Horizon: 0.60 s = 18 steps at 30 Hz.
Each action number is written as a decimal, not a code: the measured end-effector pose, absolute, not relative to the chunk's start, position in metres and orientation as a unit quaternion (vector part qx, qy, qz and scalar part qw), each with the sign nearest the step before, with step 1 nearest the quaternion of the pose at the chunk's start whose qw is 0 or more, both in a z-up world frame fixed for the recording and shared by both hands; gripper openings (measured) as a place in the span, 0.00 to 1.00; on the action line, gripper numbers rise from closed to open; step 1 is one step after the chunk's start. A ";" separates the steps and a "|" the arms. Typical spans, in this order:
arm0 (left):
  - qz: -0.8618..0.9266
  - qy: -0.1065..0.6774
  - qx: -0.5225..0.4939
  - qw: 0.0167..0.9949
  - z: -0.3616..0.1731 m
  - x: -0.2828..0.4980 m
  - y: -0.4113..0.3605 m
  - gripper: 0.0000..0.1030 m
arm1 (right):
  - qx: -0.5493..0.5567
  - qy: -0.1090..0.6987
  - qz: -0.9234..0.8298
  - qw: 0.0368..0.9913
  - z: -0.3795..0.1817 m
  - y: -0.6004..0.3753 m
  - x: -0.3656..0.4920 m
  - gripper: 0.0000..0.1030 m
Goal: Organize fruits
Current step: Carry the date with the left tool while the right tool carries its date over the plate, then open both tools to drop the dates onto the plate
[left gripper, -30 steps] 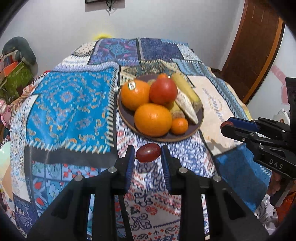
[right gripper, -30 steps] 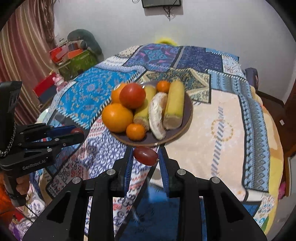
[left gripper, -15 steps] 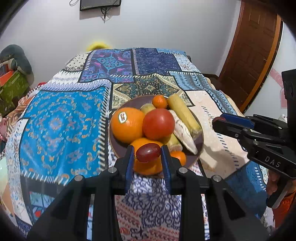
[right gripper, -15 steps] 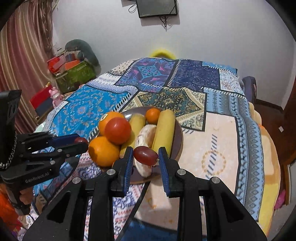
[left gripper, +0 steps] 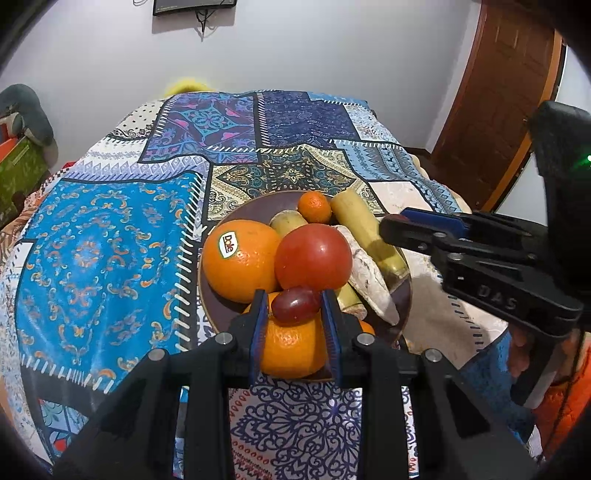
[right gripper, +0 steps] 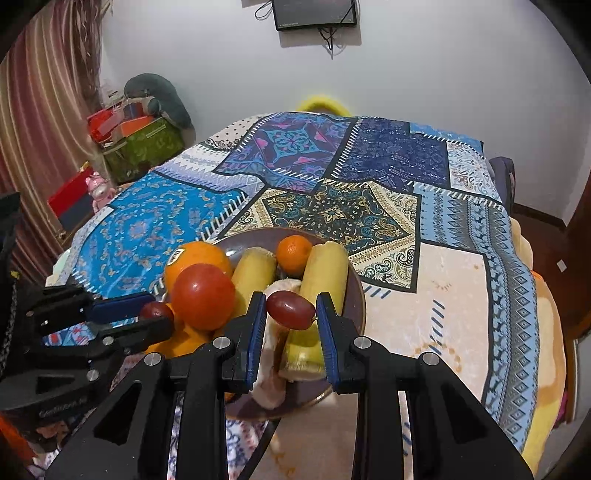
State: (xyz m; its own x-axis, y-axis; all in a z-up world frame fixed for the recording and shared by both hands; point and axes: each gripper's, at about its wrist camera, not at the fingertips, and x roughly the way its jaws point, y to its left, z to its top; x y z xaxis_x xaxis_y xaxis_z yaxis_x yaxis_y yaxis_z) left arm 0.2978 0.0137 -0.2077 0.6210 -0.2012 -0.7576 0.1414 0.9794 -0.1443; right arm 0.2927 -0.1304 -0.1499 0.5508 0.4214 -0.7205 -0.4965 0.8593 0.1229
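A dark round plate (left gripper: 255, 210) on the patchwork cloth holds two large oranges, a red tomato (left gripper: 313, 256), small mandarins and banana pieces. My left gripper (left gripper: 294, 310) is shut on a red grape (left gripper: 295, 303) and holds it over the plate's near side, above the nearest orange (left gripper: 291, 347). My right gripper (right gripper: 290, 309) is shut on a second red grape (right gripper: 291, 309), over the plate's right half above the bananas (right gripper: 325, 273). The left gripper also shows at the left of the right wrist view (right gripper: 157, 317), the right gripper at the right of the left wrist view (left gripper: 397, 225).
The patchwork cloth (left gripper: 110, 236) covers the whole table and drops off at its edges. Boxes and a grey cushion (right gripper: 155, 96) are stacked by the curtain at the left. A wooden door (left gripper: 509, 110) stands at the right. A screen (right gripper: 314, 14) hangs on the back wall.
Both grippers have moved forward over the plate, each still holding its grape. The plate and its fruit have not moved.
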 end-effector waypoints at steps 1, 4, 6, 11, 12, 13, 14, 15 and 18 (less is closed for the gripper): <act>-0.096 0.424 -0.034 0.900 -0.208 0.298 0.013 0.28 | -0.049 0.397 0.261 0.879 -0.152 -0.129 0.294 0.25; -0.096 0.421 -0.029 0.902 -0.210 0.297 0.012 0.28 | -0.059 0.401 0.259 0.877 -0.157 -0.124 0.300 0.25; -0.096 0.419 -0.024 0.903 -0.210 0.297 0.011 0.28 | -0.062 0.403 0.257 0.876 -0.161 -0.123 0.303 0.25; -0.099 0.421 -0.028 0.901 -0.210 0.298 0.011 0.31 | -0.051 0.416 0.258 0.870 -0.168 -0.125 0.307 0.26; -0.099 0.421 -0.029 0.901 -0.210 0.298 0.011 0.33 | -0.048 0.417 0.256 0.871 -0.169 -0.127 0.306 0.30; -0.098 0.421 -0.029 0.901 -0.210 0.298 0.011 0.34 | -0.048 0.418 0.254 0.871 -0.169 -0.128 0.306 0.33; -0.097 0.421 -0.027 0.901 -0.210 0.298 0.010 0.36 | -0.047 0.418 0.253 0.871 -0.169 -0.129 0.306 0.34; -0.095 0.421 -0.026 0.902 -0.210 0.297 0.010 0.38 | -0.044 0.419 0.254 0.871 -0.168 -0.131 0.305 0.35; -0.091 0.422 -0.024 0.902 -0.209 0.294 0.010 0.38 | -0.039 0.419 0.254 0.871 -0.166 -0.135 0.302 0.35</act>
